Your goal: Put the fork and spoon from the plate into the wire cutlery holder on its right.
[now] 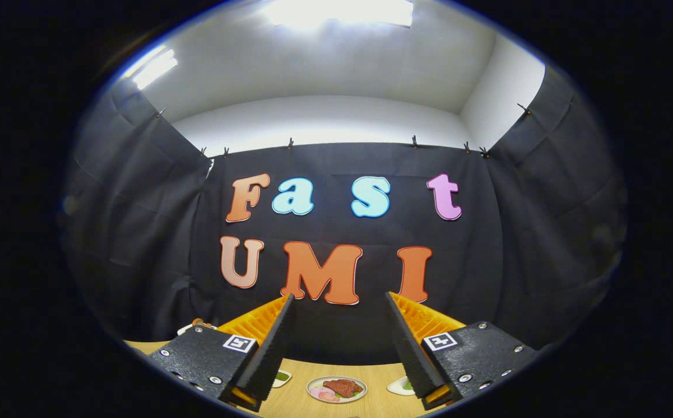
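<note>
My gripper (340, 299) is held high above the wooden table (371, 377), pointing at the booth's black cloth wall. Its two fingers stand wide apart with nothing between them. Far below, between the fingers' bases, a small round plate (336, 389) with red and pink food on it rests on the table. I cannot make out a fork, a spoon or a wire cutlery holder from this height.
Two small white dishes flank the plate, one (281, 377) by the left finger and one (400, 385) by the right finger. A small object (197, 323) peeks out behind the left finger's mount at the table's back.
</note>
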`<state>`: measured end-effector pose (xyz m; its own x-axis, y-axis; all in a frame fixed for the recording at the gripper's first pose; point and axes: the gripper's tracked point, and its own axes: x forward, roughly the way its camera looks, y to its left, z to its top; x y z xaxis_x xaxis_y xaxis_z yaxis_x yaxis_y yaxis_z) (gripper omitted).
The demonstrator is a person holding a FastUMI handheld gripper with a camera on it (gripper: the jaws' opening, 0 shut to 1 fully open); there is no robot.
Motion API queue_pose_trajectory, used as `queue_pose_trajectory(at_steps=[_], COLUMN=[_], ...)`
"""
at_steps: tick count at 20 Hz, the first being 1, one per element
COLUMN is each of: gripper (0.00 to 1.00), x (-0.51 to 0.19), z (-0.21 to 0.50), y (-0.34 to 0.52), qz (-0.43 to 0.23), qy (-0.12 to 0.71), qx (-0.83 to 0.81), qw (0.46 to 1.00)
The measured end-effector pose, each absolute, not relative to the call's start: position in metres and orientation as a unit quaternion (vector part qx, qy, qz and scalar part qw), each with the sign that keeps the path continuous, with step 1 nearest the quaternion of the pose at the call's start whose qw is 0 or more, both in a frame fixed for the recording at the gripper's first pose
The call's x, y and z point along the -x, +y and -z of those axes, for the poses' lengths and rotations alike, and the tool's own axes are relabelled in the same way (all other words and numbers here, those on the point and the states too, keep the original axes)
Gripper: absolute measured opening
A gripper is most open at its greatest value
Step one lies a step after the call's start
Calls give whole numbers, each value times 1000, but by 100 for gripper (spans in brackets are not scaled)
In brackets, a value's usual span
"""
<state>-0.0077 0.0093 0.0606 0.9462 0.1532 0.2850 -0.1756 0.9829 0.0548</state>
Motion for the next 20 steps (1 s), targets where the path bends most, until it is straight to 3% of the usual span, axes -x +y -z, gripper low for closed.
queue_pose_trajectory(at_steps=[20], gripper=[90], x=[2], z=[-54], y=[12], qz=[-74], qy=[-119], qx=[-41], qw=[989])
